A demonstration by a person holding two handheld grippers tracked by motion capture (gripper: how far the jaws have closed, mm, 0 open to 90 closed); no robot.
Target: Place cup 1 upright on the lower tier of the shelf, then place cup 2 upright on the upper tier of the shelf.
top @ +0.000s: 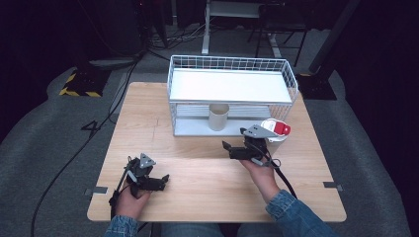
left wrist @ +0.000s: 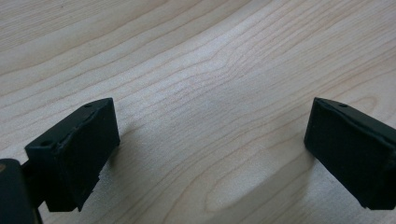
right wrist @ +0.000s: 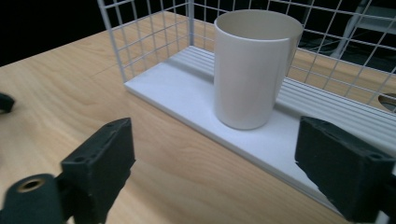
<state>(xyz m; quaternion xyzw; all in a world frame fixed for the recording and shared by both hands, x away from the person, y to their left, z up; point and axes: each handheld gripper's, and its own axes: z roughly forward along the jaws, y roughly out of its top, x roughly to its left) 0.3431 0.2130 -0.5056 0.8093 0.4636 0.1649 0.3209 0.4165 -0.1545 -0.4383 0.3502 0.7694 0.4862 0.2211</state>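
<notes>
A cream cup point(top: 218, 117) point(right wrist: 252, 70) stands upright on the lower shelf of a white wire rack point(top: 230, 86) at the back of the wooden table. My right gripper point(top: 236, 140) point(right wrist: 215, 135) is open just in front of the rack, a short way from the cup, with its jaws wide apart and nothing between them. My left gripper point(top: 158, 177) point(left wrist: 212, 116) is open low over bare wood near the front left, holding nothing. A white and red container point(top: 276, 129) sits on the table right of the rack, behind my right hand.
The rack's lower shelf point(right wrist: 187, 93) is a flat white slab open toward me, with wire walls at its sides. Its upper shelf point(top: 230, 84) is a white panel. Cables and stands lie on the floor beyond the table point(top: 197, 197).
</notes>
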